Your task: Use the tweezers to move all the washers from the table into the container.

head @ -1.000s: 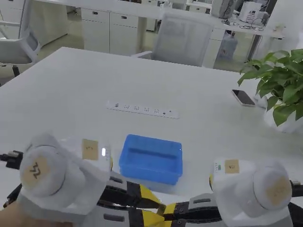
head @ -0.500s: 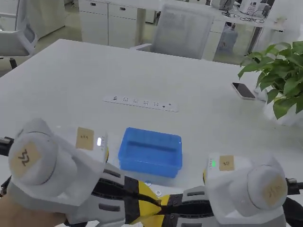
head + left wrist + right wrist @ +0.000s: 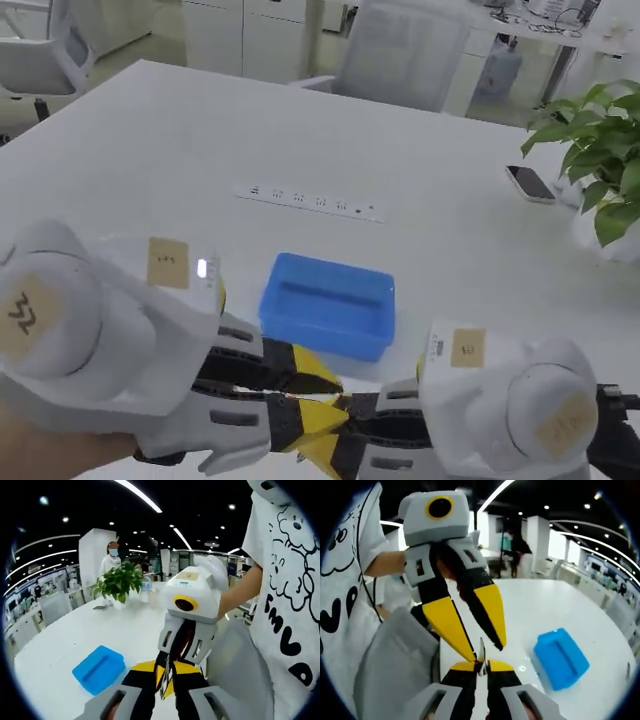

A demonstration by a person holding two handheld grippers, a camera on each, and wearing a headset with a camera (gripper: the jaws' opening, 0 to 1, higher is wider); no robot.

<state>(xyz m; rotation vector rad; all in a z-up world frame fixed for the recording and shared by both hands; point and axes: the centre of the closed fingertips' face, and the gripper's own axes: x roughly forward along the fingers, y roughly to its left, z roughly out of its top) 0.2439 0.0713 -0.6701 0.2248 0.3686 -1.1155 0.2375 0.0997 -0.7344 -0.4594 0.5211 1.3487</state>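
My two grippers point at each other near the table's front edge, in front of the blue container [image 3: 328,315]. The right gripper [image 3: 481,667] is shut on thin metal tweezers [image 3: 481,654], which stick up from between its yellow tips. Facing it, the left gripper [image 3: 486,652] has its yellow fingers [image 3: 447,622] slightly apart on either side of the tweezers' end. In the left gripper view the tweezers [image 3: 164,686] show as a silver sliver between my own tips [image 3: 163,675]. Two small washers [image 3: 522,668] lie on the white table beside the container [image 3: 560,660].
A white power strip [image 3: 310,200] lies beyond the container. At the far right are a phone [image 3: 530,183] and a potted plant [image 3: 600,150]. A grey chair [image 3: 405,55] stands behind the white table [image 3: 150,150]. The person's printed white shirt [image 3: 285,605] is close behind the grippers.
The two grippers have come closer together until their jaws meet in front of the container. The head camera has tilted, so the whole scene has shifted.
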